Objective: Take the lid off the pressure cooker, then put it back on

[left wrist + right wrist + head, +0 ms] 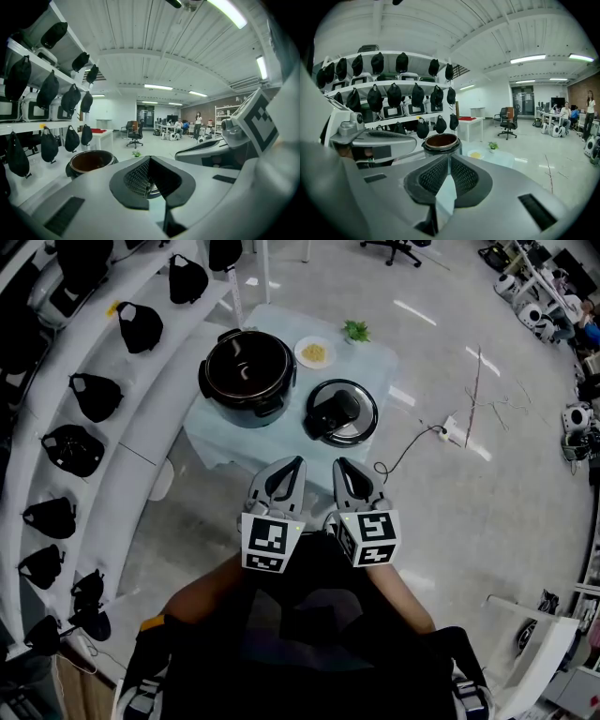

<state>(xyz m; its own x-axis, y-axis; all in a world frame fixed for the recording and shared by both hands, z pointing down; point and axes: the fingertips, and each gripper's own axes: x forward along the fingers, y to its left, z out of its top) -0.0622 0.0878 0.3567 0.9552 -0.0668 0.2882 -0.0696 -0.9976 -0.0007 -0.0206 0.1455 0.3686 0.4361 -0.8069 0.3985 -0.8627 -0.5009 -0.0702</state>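
Looking down, I see the pressure cooker [246,376] standing open on the pale table [216,442], its dark pot seemingly empty. Its lid [341,412] lies just beside it on the right. A small plate [315,352] holds something yellow. My left gripper [294,465] and right gripper [343,467] hover at the near edge, fingers together, gripping nothing.

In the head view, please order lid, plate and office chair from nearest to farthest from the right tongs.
1. Lid, on the table just ahead of the right tongs.
2. Plate, at the table's far side.
3. Office chair, far beyond the table.
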